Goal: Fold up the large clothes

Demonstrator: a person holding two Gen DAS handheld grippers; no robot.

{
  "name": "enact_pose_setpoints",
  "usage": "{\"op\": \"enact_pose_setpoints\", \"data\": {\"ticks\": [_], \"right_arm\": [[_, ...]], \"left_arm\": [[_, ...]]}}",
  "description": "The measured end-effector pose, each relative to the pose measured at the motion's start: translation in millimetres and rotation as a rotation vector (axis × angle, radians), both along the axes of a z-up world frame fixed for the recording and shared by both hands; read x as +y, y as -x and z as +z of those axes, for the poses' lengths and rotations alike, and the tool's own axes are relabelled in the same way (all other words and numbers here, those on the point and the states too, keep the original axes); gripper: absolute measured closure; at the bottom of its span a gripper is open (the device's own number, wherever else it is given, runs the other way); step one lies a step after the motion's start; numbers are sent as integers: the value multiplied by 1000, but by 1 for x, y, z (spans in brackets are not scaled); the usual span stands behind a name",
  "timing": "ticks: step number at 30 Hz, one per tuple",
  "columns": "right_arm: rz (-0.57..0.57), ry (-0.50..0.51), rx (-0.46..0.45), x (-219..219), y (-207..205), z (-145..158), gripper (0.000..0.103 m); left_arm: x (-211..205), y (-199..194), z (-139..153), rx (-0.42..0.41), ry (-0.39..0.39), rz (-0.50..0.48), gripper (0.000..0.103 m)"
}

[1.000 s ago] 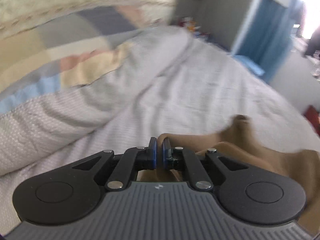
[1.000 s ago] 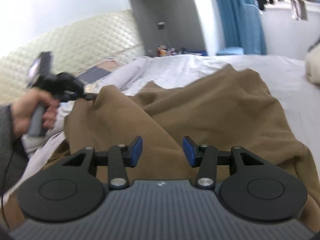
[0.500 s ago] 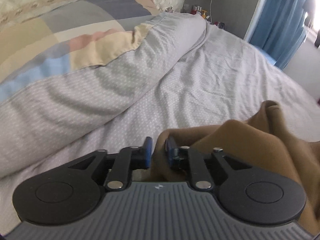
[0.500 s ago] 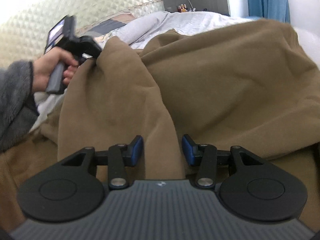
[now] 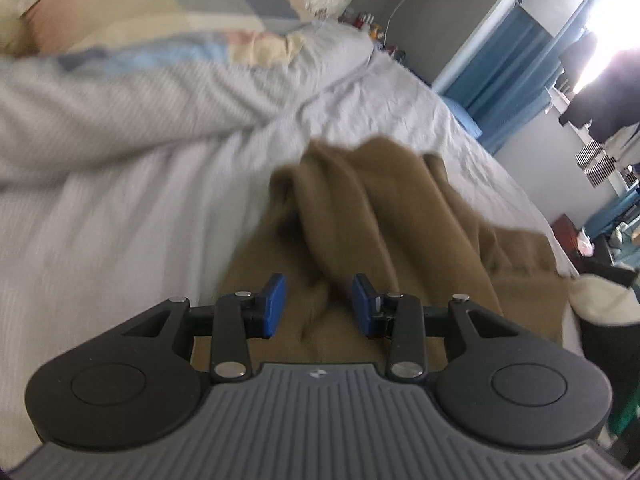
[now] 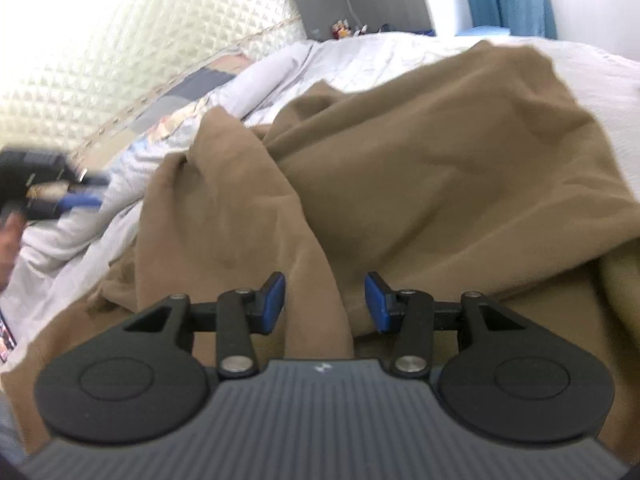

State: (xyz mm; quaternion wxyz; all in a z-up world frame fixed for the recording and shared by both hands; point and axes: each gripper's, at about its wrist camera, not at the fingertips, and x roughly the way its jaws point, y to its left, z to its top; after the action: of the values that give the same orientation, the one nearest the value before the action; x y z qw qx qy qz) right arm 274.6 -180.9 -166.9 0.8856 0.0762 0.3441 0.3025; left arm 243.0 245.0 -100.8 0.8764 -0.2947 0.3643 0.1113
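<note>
My left tongs point(image 5: 318, 304) were over the brown garment point(image 5: 360, 216), which lay bunched in soft ridges on the grey sheet point(image 5: 120, 220) of the bed. Their jaws were opening, the blue pads point(image 5: 274, 306) apart with a fold of the cloth showing in the gap below them, neither pad pressing on it as far as I could tell; that view was blurred. Beyond the garment the sheet ran up to a rolled duvet point(image 5: 160, 96) and a patchwork pillow point(image 5: 180, 20) at the head of the bed. To the right a blue curtain point(image 5: 500, 88) hung by a bright window, with dark clothes near it.

My right tongs point(image 6: 325, 300) pointed down at the same garment point(image 6: 440, 152), which filled most of that view, heaped in wide folds across the bed. A long ridge of the cloth ran from near the pillow toward me and passed between the right pads point(image 6: 276, 300). The jaws stood partly apart; the ridge sat in the gap with a little space on either side, so I could see no grip on it. At the left edge of that view my left hand point(image 6: 10, 236) and its tongs point(image 6: 80, 196) showed as a dark blur, clear of the garment's edge and over the sheet point(image 6: 72, 232). Behind stood the quilted headboard point(image 6: 140, 60), and small things on a stand beside it, too small to tell
</note>
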Motion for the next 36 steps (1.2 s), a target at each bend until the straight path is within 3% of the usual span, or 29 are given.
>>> {"op": "enact_pose_setpoints", "data": {"ticks": [4, 8, 14, 20, 26, 29, 30, 33, 36], "right_arm": [[-30, -34, 7, -16, 23, 24, 56], [-85, 50, 9, -35, 51, 35, 57], [-205, 57, 156, -85, 61, 38, 56], [-282, 112, 293, -118, 65, 43, 56], [-317, 179, 428, -127, 65, 31, 56], [-325, 176, 475, -132, 65, 27, 45], [-330, 160, 492, -136, 65, 26, 43], [-345, 126, 502, -143, 66, 27, 41], [-360, 31, 498, -156, 72, 35, 29]], "left_arm": [[-15, 43, -9, 33, 31, -3, 58], [-30, 69, -26, 96, 6, -21, 55], [-41, 81, -50, 239, -75, -97, 56], [-36, 82, -57, 314, -73, -119, 57], [-32, 91, -49, 322, -76, -127, 61], [-26, 103, -43, 290, -46, -109, 61], [-23, 109, -39, 269, -28, -103, 59], [-17, 122, -30, 230, -19, -64, 43], [-8, 131, -25, 179, 27, -41, 41]]}}
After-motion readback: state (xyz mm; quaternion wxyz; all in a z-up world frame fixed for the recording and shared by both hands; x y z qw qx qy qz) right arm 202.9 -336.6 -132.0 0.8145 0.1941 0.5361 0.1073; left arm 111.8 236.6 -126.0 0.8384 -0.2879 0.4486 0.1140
